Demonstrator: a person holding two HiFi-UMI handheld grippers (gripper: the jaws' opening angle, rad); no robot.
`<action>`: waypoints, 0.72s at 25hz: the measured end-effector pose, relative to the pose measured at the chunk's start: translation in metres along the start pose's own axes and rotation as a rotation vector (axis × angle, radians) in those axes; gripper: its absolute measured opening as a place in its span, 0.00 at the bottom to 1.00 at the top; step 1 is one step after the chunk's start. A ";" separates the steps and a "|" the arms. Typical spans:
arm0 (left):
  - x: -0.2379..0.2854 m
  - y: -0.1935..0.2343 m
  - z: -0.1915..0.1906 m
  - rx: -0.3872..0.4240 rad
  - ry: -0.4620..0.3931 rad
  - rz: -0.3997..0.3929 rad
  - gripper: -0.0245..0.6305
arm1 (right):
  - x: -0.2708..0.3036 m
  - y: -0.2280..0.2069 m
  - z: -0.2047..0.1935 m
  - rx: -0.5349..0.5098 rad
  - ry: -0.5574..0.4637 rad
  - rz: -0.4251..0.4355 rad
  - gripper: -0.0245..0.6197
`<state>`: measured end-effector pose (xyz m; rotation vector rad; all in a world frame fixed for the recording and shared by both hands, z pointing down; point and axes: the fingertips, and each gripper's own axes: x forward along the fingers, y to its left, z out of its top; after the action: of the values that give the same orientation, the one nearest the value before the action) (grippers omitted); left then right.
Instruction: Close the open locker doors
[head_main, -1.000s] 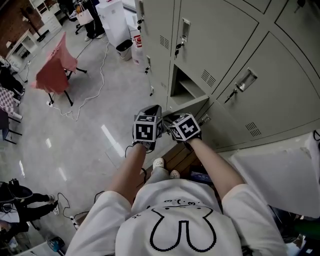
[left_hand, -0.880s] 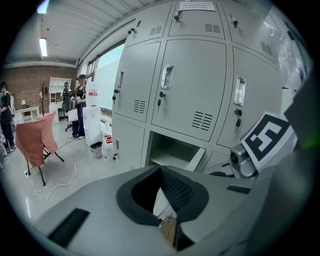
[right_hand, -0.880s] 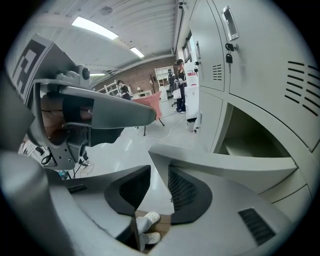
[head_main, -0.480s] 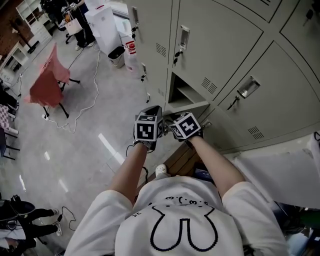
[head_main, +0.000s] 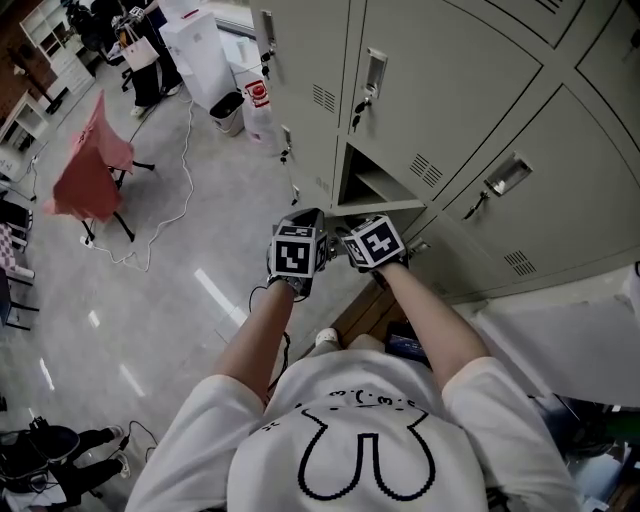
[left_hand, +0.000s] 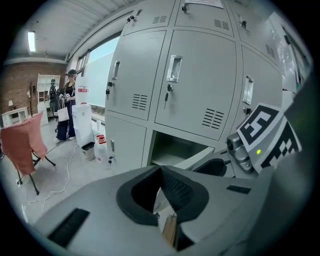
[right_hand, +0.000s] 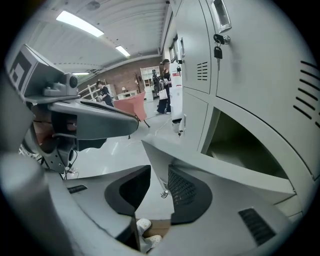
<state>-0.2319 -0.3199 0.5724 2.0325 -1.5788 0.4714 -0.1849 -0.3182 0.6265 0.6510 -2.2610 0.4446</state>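
In a wall of grey lockers one low locker (head_main: 372, 186) stands open, its door (head_main: 388, 208) swung out toward me. The head view has both grippers side by side just in front of that door. My left gripper (head_main: 300, 235) is open; in the left gripper view the left gripper (left_hand: 162, 200) frames the door's lower corner, with the open locker (left_hand: 172, 150) beyond. My right gripper (head_main: 372, 243) sits at the door's free edge. In the right gripper view the right gripper (right_hand: 159, 192) is open, and the door (right_hand: 210, 167) runs across just above its pads, not pinched.
The other locker doors around are shut, some with keys (head_main: 356, 100) hanging. A red chair (head_main: 92, 165), a white cable (head_main: 170, 190), a bin (head_main: 227, 108) and a jug (head_main: 257, 105) are on the floor at left. A person (left_hand: 65, 107) stands far back. A white box (head_main: 570, 340) is at right.
Both grippers have stayed together in front of the open door; the right one has edged up a little toward the door's edge. The head view has shifted slightly toward the lockers.
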 end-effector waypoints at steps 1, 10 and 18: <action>0.001 0.000 0.001 -0.003 0.001 -0.001 0.06 | 0.001 -0.001 0.001 -0.002 0.001 -0.004 0.20; 0.012 0.009 0.008 -0.061 -0.011 0.029 0.06 | 0.011 -0.015 0.009 -0.035 0.012 0.004 0.20; 0.023 0.012 0.013 -0.107 -0.002 0.059 0.06 | 0.016 -0.040 0.012 -0.055 0.033 -0.003 0.20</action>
<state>-0.2375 -0.3481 0.5773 1.9125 -1.6331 0.3980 -0.1784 -0.3617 0.6346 0.6147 -2.2330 0.3871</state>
